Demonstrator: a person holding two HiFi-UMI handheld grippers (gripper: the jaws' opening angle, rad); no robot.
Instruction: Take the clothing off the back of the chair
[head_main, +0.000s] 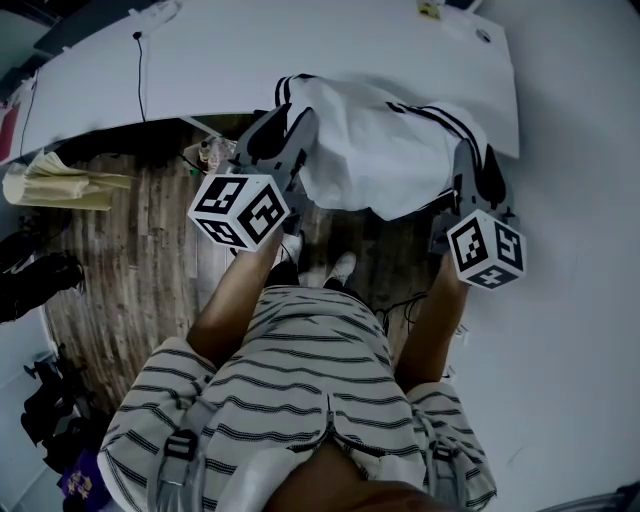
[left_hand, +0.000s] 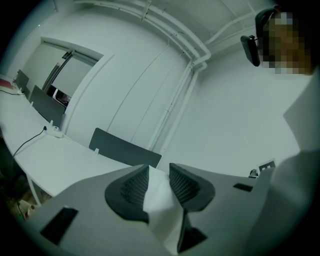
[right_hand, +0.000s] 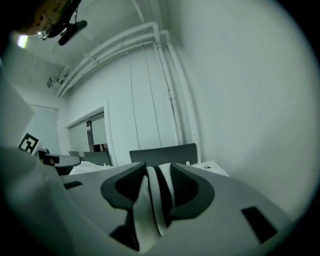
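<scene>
Just in front of the big white worktop, the white clothing with black stripes is held up. One side is pinched by the left hand-held gripper, and the striped side by the right hand-held gripper.

A black cable lies on the white desk, with tan paper near the wooden floor.

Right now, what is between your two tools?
The white clothing with dark stripes stretches from the left tool to the right tool. The head view shows it; each tool pinches an edge of it.
</scene>
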